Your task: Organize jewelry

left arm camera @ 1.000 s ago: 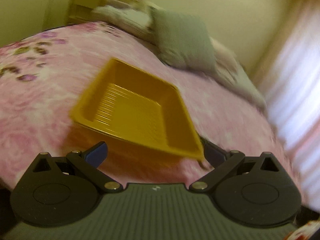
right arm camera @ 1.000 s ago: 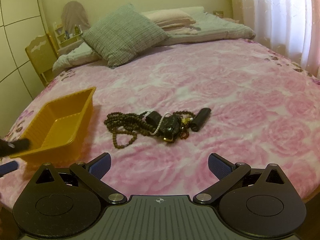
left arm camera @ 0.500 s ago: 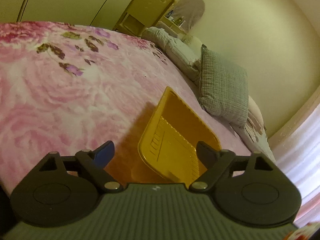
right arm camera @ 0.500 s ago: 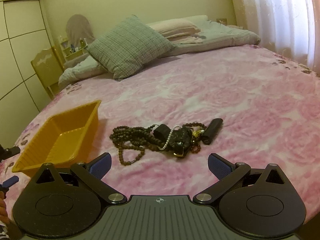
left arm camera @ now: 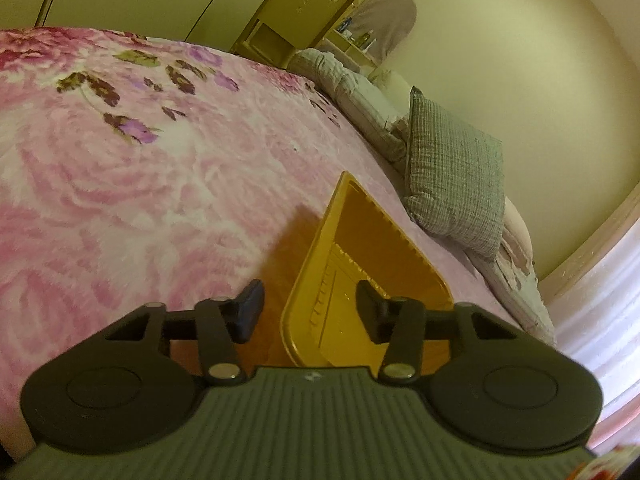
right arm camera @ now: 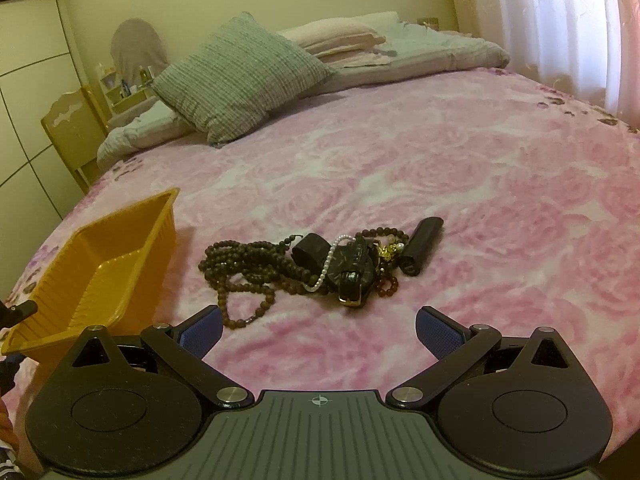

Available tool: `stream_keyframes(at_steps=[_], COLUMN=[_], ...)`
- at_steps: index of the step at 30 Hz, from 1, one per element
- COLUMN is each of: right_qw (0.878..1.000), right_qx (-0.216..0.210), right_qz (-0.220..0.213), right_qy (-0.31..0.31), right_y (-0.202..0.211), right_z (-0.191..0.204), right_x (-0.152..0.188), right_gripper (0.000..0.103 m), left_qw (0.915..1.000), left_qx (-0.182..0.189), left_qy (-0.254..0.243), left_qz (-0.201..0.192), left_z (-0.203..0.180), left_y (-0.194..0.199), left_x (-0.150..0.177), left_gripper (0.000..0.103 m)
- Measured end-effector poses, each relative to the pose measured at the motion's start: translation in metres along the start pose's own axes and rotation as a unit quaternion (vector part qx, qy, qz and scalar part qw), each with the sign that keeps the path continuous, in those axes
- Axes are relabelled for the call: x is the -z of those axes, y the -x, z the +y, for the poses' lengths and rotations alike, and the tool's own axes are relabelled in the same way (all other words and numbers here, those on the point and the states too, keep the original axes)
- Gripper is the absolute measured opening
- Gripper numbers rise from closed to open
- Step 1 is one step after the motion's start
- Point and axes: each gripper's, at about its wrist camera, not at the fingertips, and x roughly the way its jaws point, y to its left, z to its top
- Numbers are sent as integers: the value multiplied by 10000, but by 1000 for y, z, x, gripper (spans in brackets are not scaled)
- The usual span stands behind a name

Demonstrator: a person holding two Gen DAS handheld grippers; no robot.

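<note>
A yellow plastic tray [right arm camera: 100, 272] sits empty on the pink floral bedspread at the left. In the left wrist view the tray [left arm camera: 360, 256] has its near rim between the fingers of my left gripper [left arm camera: 308, 308], one finger outside the wall and one inside; the jaws are partly closed with gaps showing. A tangled jewelry pile [right arm camera: 320, 260] lies mid-bed: brown bead necklaces [right arm camera: 240, 264], a pearl strand, a black watch, a gold piece and a black cylinder [right arm camera: 422, 242]. My right gripper [right arm camera: 318, 332] is open and empty, just short of the pile.
A grey checked pillow [right arm camera: 240, 76] and folded bedding lie at the head of the bed. A wooden chair [right arm camera: 74, 128] and wardrobe stand at the left. Curtains [right arm camera: 560, 20] hang on the right. The bed's near edge runs under both grippers.
My left gripper swung around to the tray's end, straddled its rim and narrowed its jaws. My right gripper moved closer to the jewelry pile, still open.
</note>
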Motion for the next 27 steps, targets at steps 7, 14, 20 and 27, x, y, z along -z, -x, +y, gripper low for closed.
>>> stream_keyframes(at_steps=[7, 14, 20, 27], right_qw=[10000, 9999, 9999, 9998], right_qx=[24, 36, 48, 129], right_qz=[55, 89, 80, 12], right_qy=[-24, -52, -99, -157], right_y=[-6, -10, -12, -17], right_z=[0, -1, -4, -14], right_x=[1, 1, 1, 1], right_gripper=[102, 102, 102, 102], left_qw=[9998, 9990, 9908, 9615], left_qx=[-27, -89, -132, -87], left_qy=[-151, -401, -1307, -2700], left_qz=[103, 184, 311, 512], left_z=[-5, -12, -31, -68], left_y=[-6, -3, 0, -7], left_x=[-1, -5, -18, -36], left_gripper=[24, 14, 7, 6])
